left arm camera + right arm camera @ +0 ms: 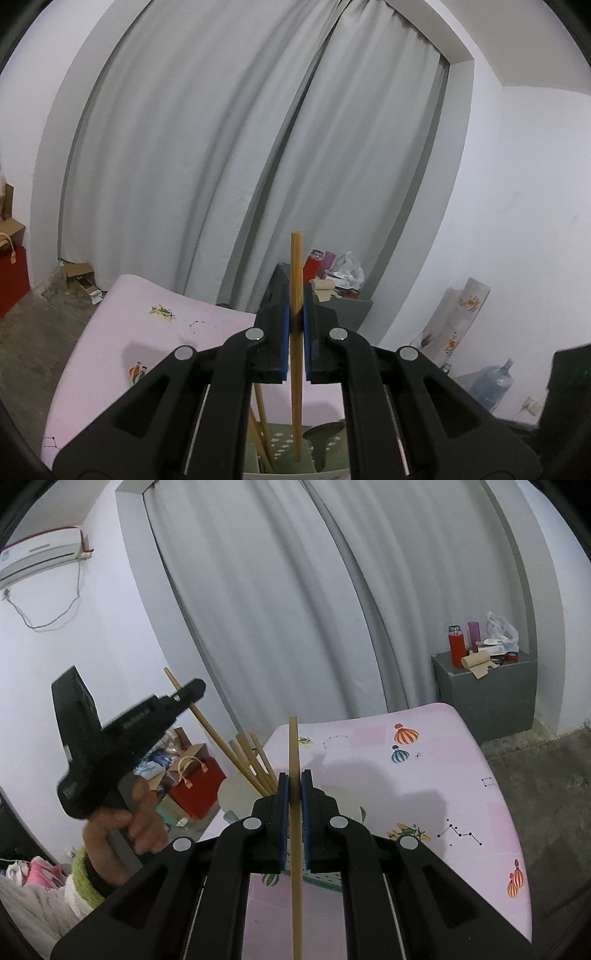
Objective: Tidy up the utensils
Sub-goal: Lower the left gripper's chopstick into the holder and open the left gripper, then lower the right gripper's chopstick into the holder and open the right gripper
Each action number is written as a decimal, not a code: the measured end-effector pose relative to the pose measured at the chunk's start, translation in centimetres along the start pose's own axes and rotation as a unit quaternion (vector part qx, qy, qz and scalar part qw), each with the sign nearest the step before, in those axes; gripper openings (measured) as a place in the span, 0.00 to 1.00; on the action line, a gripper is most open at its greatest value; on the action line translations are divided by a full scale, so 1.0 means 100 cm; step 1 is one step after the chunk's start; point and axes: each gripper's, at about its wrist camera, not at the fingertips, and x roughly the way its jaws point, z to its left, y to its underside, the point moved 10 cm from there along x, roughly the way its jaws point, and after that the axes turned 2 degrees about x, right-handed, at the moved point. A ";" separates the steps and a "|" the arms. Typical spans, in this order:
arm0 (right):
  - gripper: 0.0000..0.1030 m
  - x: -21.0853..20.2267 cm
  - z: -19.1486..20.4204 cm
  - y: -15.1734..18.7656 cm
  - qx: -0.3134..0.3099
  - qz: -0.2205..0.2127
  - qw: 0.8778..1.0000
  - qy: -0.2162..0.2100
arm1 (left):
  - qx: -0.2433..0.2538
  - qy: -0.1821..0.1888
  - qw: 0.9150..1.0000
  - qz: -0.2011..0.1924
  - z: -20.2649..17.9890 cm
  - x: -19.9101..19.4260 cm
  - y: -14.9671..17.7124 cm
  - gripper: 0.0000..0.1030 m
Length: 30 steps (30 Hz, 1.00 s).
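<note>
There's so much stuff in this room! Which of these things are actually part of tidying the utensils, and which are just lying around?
Part of the job:
- chopstick clamped in the left hand-held gripper
- chopstick clamped in the right hand-held gripper
- green holder with chopsticks already in it

Just lying about:
- red flask
- red bag
- water jug
- air conditioner

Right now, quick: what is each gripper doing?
Left gripper: jaws shut on a wooden chopstick, its lower end over the green holder.
Right gripper: jaws shut on another chopstick.
</note>
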 end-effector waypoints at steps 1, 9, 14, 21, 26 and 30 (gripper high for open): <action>0.07 0.000 -0.001 0.001 0.001 0.001 1.000 0.000 | -0.004 -0.003 1.000 -0.001 0.003 0.002 0.005 0.04; 0.07 -0.004 -0.002 0.000 -0.005 0.000 1.000 0.007 | -0.034 -0.009 0.999 0.027 0.020 -0.017 0.062 0.11; 0.07 -0.008 0.002 -0.006 -0.006 -0.010 1.000 0.002 | -0.041 -0.019 0.998 0.033 0.030 -0.042 0.077 0.40; 0.07 -0.024 0.025 -0.041 -0.030 -0.046 0.998 -0.022 | -0.026 -0.028 0.999 0.029 0.032 -0.076 0.079 0.66; 0.07 -0.033 0.047 -0.081 -0.056 -0.091 0.993 -0.042 | -0.013 -0.032 0.998 0.047 0.038 -0.096 0.086 0.74; 0.07 -0.023 0.060 -0.107 -0.069 -0.113 0.990 -0.054 | -0.003 -0.042 0.996 0.073 0.045 -0.109 0.100 0.78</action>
